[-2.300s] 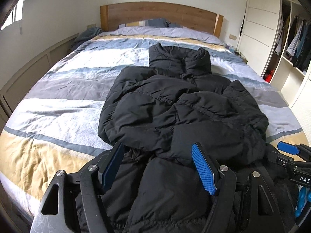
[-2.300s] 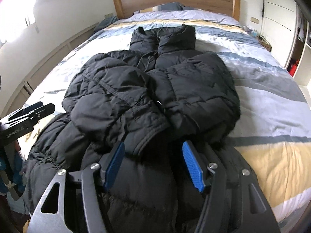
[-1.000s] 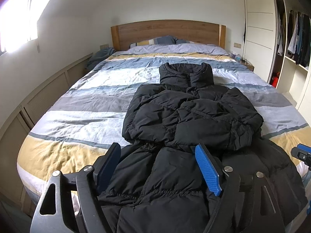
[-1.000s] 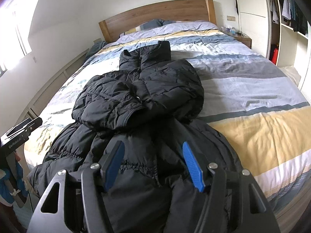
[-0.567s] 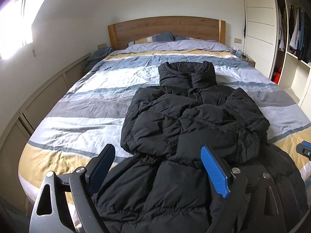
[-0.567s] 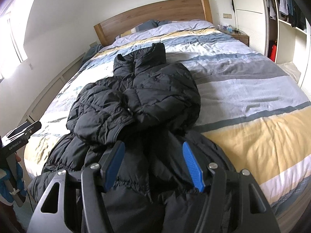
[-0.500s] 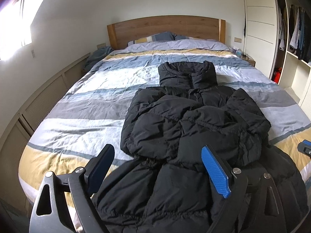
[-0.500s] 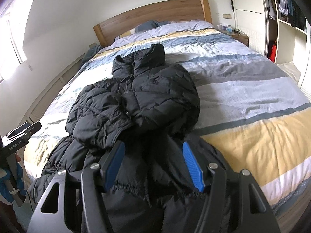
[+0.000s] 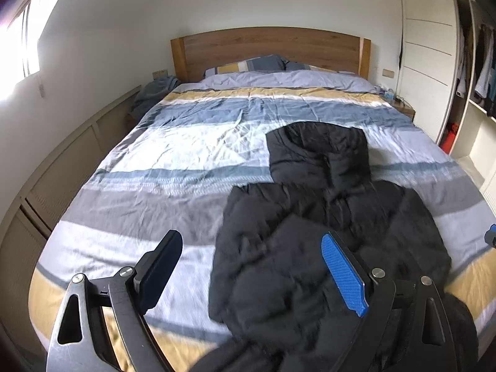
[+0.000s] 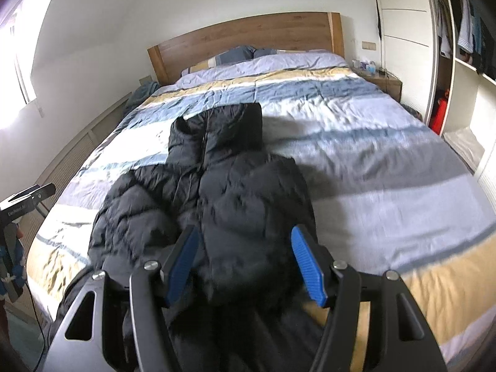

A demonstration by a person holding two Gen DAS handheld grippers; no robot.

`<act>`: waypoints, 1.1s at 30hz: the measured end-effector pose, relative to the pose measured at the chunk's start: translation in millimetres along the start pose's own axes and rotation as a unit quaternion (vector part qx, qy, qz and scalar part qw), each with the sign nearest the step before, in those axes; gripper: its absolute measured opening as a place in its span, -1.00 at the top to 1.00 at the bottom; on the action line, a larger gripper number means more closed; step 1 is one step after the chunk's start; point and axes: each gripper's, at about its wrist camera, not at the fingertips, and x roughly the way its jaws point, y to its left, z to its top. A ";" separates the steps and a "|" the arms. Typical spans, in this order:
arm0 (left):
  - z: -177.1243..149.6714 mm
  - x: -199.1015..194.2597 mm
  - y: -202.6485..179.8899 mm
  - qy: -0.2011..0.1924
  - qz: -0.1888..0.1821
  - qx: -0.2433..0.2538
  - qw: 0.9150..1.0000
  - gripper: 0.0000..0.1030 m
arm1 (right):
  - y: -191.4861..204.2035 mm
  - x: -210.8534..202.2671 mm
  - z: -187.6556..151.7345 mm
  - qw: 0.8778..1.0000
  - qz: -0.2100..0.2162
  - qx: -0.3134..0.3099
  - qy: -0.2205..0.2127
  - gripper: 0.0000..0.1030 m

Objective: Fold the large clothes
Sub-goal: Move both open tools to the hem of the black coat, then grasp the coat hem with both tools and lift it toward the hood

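A black puffer jacket (image 9: pixel 325 217) lies on the striped bed (image 9: pixel 186 161), collar toward the headboard, sleeves folded over its chest. It also shows in the right wrist view (image 10: pixel 223 204). My left gripper (image 9: pixel 251 266) is open and empty, above the jacket's lower left side. My right gripper (image 10: pixel 245 263) is open and empty, above the jacket's lower right part. The jacket's hem is hidden below both grippers. The left gripper's body (image 10: pixel 21 204) shows at the left edge of the right wrist view.
A wooden headboard (image 9: pixel 266 49) and pillows (image 9: pixel 248 65) stand at the far end. A low panelled wall (image 9: pixel 62 170) runs along the left. White wardrobes with hanging clothes (image 10: pixel 465 31) and a bedside table (image 10: pixel 384 83) stand on the right.
Both grippers have lifted and moved forward over the jacket, staying open. The left gripper has swung left, so more bare bedding shows. The jacket lies as before.
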 end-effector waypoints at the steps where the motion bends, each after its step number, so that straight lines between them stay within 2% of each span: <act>1: 7.7 8.0 2.7 0.002 -0.002 0.000 1.000 -0.75 | 0.7 9.5 10.9 1.000 -0.001 -0.003 0.001 -0.18; 5: 43.7 50.3 23.5 0.019 -0.032 -0.024 0.999 -0.75 | -1.0 48.0 53.2 1.000 0.005 -0.004 0.002 -0.27; 10: 83.1 110.7 47.5 0.044 -0.051 -0.059 0.996 -0.75 | -9.8 97.3 102.5 1.000 0.006 0.006 0.005 -0.32; 17: 121.9 193.0 58.2 0.073 -0.070 -0.093 0.991 -0.75 | -28.0 183.2 159.9 0.999 0.020 0.036 0.021 -0.33; 19: 132.4 221.3 57.2 0.082 -0.086 -0.108 0.987 -0.75 | -31.6 211.5 173.9 0.999 0.022 0.041 0.027 -0.33; 24: 151.0 275.5 55.0 0.089 -0.114 -0.147 0.979 -0.75 | -40.3 271.0 197.6 0.997 0.030 0.060 0.033 -0.33; 33: 165.7 356.4 39.2 0.085 -0.134 -0.202 0.966 -0.77 | -56.0 363.3 218.1 0.992 0.056 0.108 0.034 -0.34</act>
